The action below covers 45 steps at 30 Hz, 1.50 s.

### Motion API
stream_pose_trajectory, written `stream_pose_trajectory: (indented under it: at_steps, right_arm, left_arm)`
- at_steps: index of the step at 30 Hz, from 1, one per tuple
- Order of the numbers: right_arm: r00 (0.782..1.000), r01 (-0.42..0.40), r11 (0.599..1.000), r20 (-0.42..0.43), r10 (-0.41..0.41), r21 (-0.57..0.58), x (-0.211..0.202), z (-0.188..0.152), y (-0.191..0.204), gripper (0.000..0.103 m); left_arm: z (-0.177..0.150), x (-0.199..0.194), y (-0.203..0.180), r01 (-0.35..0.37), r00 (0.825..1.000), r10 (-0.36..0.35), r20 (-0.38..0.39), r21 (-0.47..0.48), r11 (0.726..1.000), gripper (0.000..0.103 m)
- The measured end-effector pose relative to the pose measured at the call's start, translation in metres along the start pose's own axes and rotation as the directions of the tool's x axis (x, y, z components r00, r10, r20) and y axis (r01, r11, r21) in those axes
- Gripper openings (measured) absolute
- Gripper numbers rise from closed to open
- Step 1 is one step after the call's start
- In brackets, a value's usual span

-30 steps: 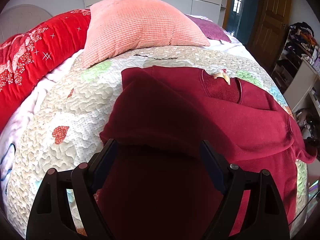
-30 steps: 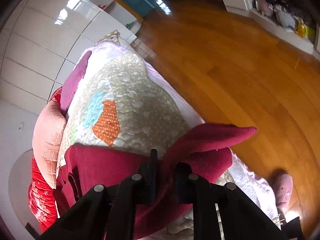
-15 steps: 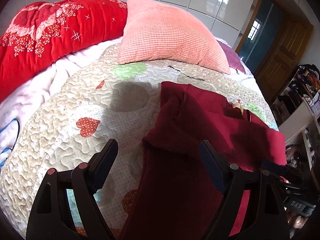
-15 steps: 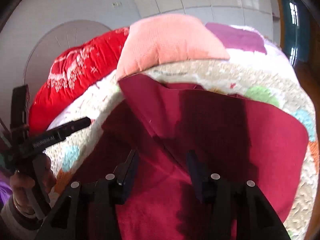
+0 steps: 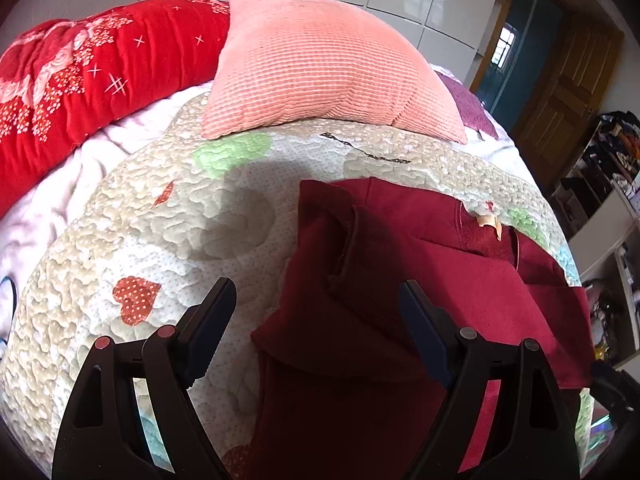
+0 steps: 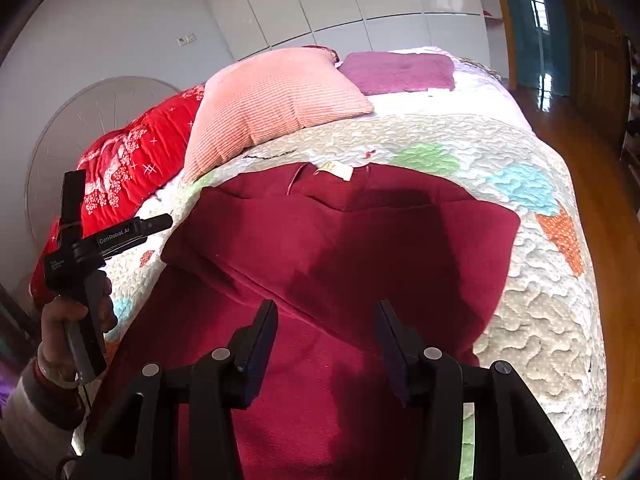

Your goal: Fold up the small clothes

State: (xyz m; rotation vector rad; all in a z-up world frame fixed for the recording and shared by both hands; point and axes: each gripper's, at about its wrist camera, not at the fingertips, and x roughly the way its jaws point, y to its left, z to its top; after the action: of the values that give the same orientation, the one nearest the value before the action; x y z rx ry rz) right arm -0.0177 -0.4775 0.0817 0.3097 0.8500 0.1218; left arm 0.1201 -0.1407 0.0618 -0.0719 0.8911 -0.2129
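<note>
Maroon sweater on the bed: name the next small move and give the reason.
Probably lower both open tools, left tool and right tool, to the near hem of the maroon sweater and fold it toward the collar. Both sleeves already lie folded across the body, and neither tool holds anything.

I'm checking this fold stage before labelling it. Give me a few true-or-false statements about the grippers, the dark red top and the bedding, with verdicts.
1. Both the left gripper and the right gripper are open. True.
2. The right gripper is clamped on a sleeve. False: its fingers stand apart above the dark red top, holding nothing.
3. The dark red top lies on the quilted bedspread. True.
4. The pink pillow sits on top of the dark red top. False: it lies beyond it, apart.
5. The red blanket lies left of the pink pillow in the left wrist view. True.
</note>
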Motion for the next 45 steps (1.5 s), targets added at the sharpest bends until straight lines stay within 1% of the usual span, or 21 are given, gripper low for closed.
stream_pose_trajectory:
  at_steps: [2, 3, 4, 5, 6, 7, 11, 13, 17, 19, 21, 24, 25, 26, 29, 31, 35, 37, 39, 42, 45]
  right_arm:
    - [1.0, 0.006, 1.0, -0.009, -0.006, 0.029, -0.001, -0.003, -0.012, 0.048]
    - [1.0, 0.005, 0.999, -0.008, -0.004, 0.042, -0.002, -0.005, -0.017, 0.048]
    - [1.0, 0.002, 0.999, -0.006, -0.002, 0.053, -0.004, -0.005, -0.02, 0.048]
    - [1.0, -0.001, 0.998, -0.003, 0.001, 0.062, -0.006, -0.006, -0.023, 0.048]
    - [1.0, -0.002, 0.998, 0.003, 0.002, 0.066, -0.01, -0.006, -0.026, 0.048]
    - [1.0, 0.002, 0.998, 0.012, -0.003, 0.065, -0.013, -0.006, -0.027, 0.048]
    - [0.998, 0.029, 0.998, 0.062, -0.032, 0.058, -0.025, 0.002, -0.031, 0.048]
    - [0.997, 0.025, 0.997, 0.073, -0.03, 0.072, -0.024, 0.009, -0.03, 0.048]
    - [0.996, 0.045, 0.997, 0.073, -0.049, 0.059, -0.012, 0.02, -0.021, 0.048]
    - [0.995, 0.073, 0.996, 0.058, -0.075, 0.045, -0.001, 0.024, -0.017, 0.048]
    - [0.995, 0.09, 0.995, 0.037, -0.091, 0.036, 0.012, 0.025, -0.016, 0.048]
    - [0.983, 0.166, 0.986, -0.079, -0.165, 0.003, 0.044, 0.021, -0.023, 0.048]
    - [0.979, 0.176, 0.984, -0.104, -0.174, 0.009, 0.051, 0.019, -0.029, 0.048]
    - [0.98, 0.175, 0.984, -0.095, -0.173, 0.018, 0.051, 0.018, -0.032, 0.048]
    - [0.989, 0.144, 0.988, -0.039, -0.142, 0.06, 0.026, 0.017, -0.033, 0.048]
    - [0.996, 0.091, 0.994, 0.007, -0.092, 0.063, 0.01, 0.016, -0.026, 0.048]
    - [1.0, -0.023, 0.999, 0.011, 0.023, -0.047, 0.007, 0.018, 0.015, 0.048]
    - [1.0, -0.005, 0.994, 0.003, 0.005, -0.107, 0.015, 0.017, 0.035, 0.048]
    - [1.0, 0.019, 0.993, 0.009, -0.018, -0.114, 0.02, 0.016, 0.042, 0.048]
    - [1.0, -0.029, 0.996, 0.007, 0.03, -0.086, 0.023, 0.016, 0.044, 0.048]
    - [0.999, -0.053, 0.991, -0.006, 0.053, -0.119, 0.036, 0.018, 0.061, 0.048]
  left_arm:
    - [0.002, 0.014, -0.013, -0.02, 1.0, 0.02, -0.013, 0.047, 0.999, 0.079]
    - [0.002, 0.021, -0.017, -0.026, 0.999, 0.028, -0.027, 0.065, 0.998, 0.068]
    - [0.002, 0.029, -0.021, -0.033, 0.998, 0.037, -0.048, 0.078, 0.996, 0.053]
    - [0.002, 0.034, -0.024, -0.044, 0.997, 0.049, -0.06, 0.086, 0.995, 0.046]
    - [0.002, 0.034, -0.025, -0.057, 0.997, 0.062, -0.053, 0.088, 0.994, 0.03]
    - [0.003, 0.031, -0.024, -0.068, 0.997, 0.072, -0.038, 0.085, 0.994, 0.019]
    - [0.012, -0.001, -0.012, 0.035, 0.999, -0.035, 0.008, 0.018, 0.999, 0.016]
    - [0.017, -0.016, -0.005, 0.065, 0.998, -0.065, 0.027, 0.007, 0.998, 0.016]
    - [0.014, -0.028, 0.016, 0.049, 0.997, -0.047, 0.055, -0.036, 0.998, 0.015]
    - [0.01, -0.021, 0.022, 0.059, 0.998, -0.058, 0.025, -0.027, 0.998, 0.015]
    - [0.003, -0.006, 0.024, 0.022, 0.999, -0.022, -0.032, -0.01, 1.0, 0.015]
    - [-0.005, 0.006, 0.03, -0.001, 0.998, 0.0, -0.055, -0.017, 1.0, 0.015]
    - [-0.006, 0.008, 0.033, 0.005, 0.998, -0.008, -0.064, -0.035, 0.999, 0.015]
    - [-0.007, 0.008, 0.035, 0.014, 0.997, -0.017, -0.073, -0.05, 0.999, 0.015]
    - [-0.007, -0.004, 0.034, 0.03, 0.998, -0.032, -0.058, -0.029, 0.999, 0.015]
    - [-0.005, -0.015, 0.035, 0.008, 0.999, -0.009, -0.037, -0.014, 1.0, 0.016]
    - [-0.003, -0.031, 0.047, 0.019, 1.0, -0.02, -0.008, -0.049, 0.999, 0.016]
    - [-0.005, -0.033, 0.051, 0.023, 1.0, -0.024, -0.017, -0.072, 0.997, 0.016]
    - [-0.007, -0.032, 0.051, 0.029, 0.999, -0.031, -0.028, -0.071, 0.997, 0.016]
    - [-0.007, -0.03, 0.052, 0.025, 0.999, -0.027, -0.034, -0.073, 0.997, 0.016]
    - [-0.005, -0.028, 0.054, 0.023, 0.999, -0.026, -0.03, -0.09, 0.996, 0.016]
